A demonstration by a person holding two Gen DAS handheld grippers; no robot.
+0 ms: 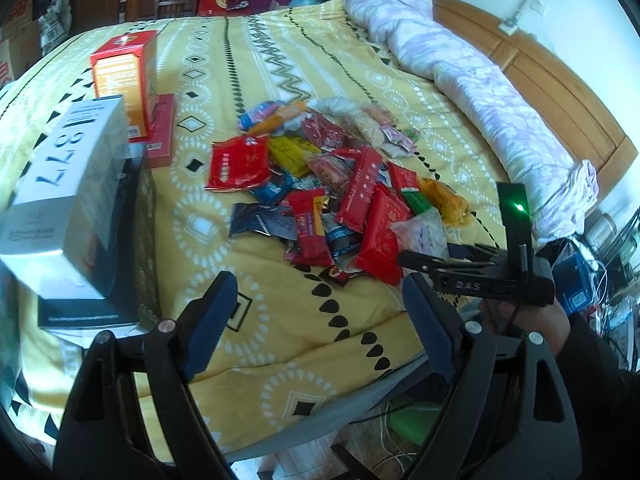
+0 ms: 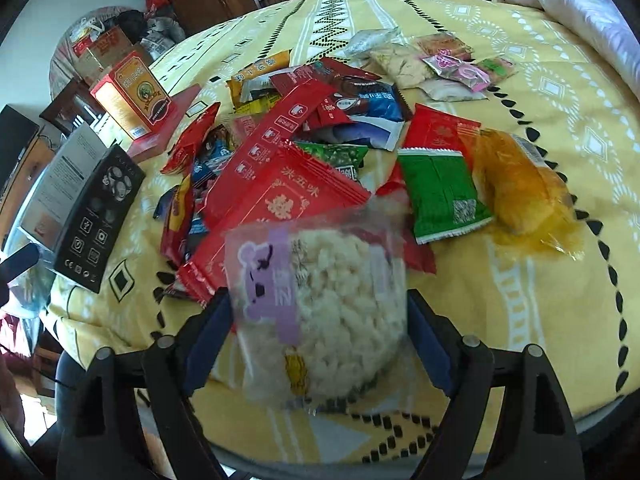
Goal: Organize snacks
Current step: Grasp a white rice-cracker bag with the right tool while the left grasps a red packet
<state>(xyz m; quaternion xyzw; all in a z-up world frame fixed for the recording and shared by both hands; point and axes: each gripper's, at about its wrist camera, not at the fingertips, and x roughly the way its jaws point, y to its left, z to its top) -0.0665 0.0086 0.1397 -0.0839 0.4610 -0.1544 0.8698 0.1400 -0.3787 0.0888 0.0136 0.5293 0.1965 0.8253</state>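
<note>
A pile of snack packets [image 1: 328, 184] lies on the yellow patterned bedspread [image 1: 264, 272]. My left gripper [image 1: 320, 320] is open and empty, hovering near the bed's front edge, short of the pile. My right gripper [image 2: 320, 332] is shut on a clear packet of white puffed rice cake [image 2: 332, 300] with a purple label, held above the near edge of the pile [image 2: 288, 152]. In the left wrist view the right gripper [image 1: 480, 276] is at the pile's right side with the rice cake packet [image 1: 424, 232] in front of it.
Stacked boxes stand at the left: a grey box marked 8777 [image 1: 68, 200], an orange-red box [image 1: 124, 76] and a flat red box [image 1: 162, 132]. A rolled lilac quilt [image 1: 472, 80] lies along the wooden headboard [image 1: 560, 92]. An orange packet [image 2: 520, 184] lies at the pile's right.
</note>
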